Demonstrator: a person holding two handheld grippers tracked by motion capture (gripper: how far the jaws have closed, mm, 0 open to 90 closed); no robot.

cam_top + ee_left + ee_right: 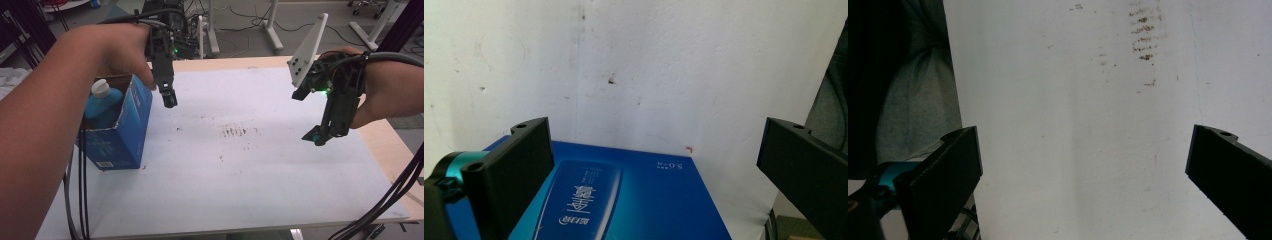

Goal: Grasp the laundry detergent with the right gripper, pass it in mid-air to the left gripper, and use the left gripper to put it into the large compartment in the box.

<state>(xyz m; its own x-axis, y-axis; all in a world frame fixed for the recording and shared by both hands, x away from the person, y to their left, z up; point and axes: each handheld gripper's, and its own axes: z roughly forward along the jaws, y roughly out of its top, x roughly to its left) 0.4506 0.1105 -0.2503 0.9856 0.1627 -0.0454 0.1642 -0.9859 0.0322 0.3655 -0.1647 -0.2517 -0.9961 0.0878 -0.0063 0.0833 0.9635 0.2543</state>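
I am hovering my left tongs (169, 97), jaws spread wide and empty, just above the box (120, 131) holding the bottle (102, 100). I should be lowering them squarely over its top edge. My right tongs (315, 136), also released, are waiting well apart.

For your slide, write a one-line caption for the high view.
Two open hand-held tools, left and right, hover over a white board beside an open blue carton holding a white-capped blue bottle.

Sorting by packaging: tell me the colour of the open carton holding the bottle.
Blue, with white print; the carton shows best in the high view.
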